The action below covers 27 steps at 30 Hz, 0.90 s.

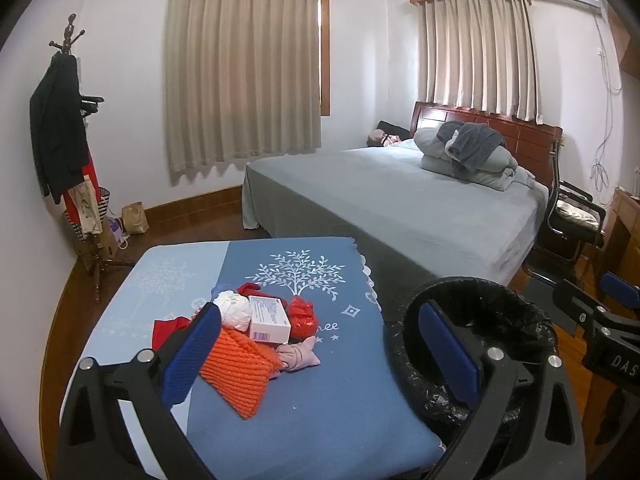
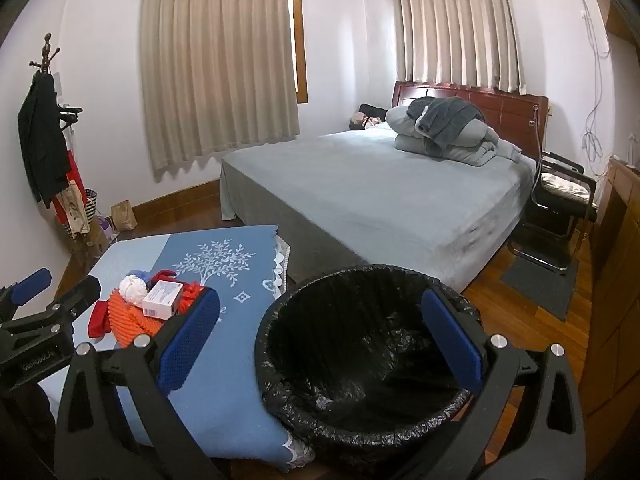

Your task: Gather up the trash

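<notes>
Bedroom table point(image 1: 320, 400), blue cloth: your trash pile sits there, a boxy white carton point(image 1: 270, 319) on ribbed orange knit point(image 1: 240, 372). Beside it, the crinkly black-lined bin point(image 2: 360, 360), whose inside only your right view shows. Both hand-held grippers, left point(image 1: 320, 354) and right point(image 2: 320, 344), gape empty.

We see two matching grippers, the left gripper point(image 1: 320, 352) and the right gripper point(image 2: 324, 344). Each has a black plastic frame with triangular cut-outs in its arms and round silver screws point(image 1: 496, 354) at the joints. The fingers point(image 1: 192, 354) carry blue ribbed pads. White lettering marks the black side of each body, too small for us to read in full.
</notes>
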### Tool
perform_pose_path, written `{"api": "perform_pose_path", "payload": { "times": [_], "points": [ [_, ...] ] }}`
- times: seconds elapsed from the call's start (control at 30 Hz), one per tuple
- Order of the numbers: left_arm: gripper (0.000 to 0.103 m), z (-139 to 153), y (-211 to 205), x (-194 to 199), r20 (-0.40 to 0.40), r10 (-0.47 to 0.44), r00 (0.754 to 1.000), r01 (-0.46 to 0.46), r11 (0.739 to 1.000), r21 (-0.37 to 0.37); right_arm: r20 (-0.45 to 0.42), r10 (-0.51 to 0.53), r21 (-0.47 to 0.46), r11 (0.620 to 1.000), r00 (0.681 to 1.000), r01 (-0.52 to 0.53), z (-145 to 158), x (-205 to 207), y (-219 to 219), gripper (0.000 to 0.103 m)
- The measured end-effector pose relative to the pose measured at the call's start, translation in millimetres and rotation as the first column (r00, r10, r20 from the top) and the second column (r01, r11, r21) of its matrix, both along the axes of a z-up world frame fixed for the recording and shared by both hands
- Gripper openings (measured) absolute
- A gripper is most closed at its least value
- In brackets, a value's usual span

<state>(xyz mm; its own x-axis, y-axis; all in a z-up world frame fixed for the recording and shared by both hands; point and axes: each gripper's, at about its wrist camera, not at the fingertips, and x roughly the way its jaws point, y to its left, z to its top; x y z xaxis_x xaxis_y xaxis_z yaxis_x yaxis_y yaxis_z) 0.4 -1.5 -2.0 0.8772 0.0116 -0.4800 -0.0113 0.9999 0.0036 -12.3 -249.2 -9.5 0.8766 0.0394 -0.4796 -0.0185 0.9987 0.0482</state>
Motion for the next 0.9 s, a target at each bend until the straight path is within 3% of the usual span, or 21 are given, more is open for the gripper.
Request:
{"api": "perform_pose_path", "payload": {
  "times": [0.9],
  "points": [
    [0.097,-0.3,-3.4,-5.5,-0.004,-0.001,1.000,0.001,1.000,0.001,-0.003,0.000,0.002,1.000,1.000,0.000,-1.6,0.0,-1.4,0.098]
  ]
}}
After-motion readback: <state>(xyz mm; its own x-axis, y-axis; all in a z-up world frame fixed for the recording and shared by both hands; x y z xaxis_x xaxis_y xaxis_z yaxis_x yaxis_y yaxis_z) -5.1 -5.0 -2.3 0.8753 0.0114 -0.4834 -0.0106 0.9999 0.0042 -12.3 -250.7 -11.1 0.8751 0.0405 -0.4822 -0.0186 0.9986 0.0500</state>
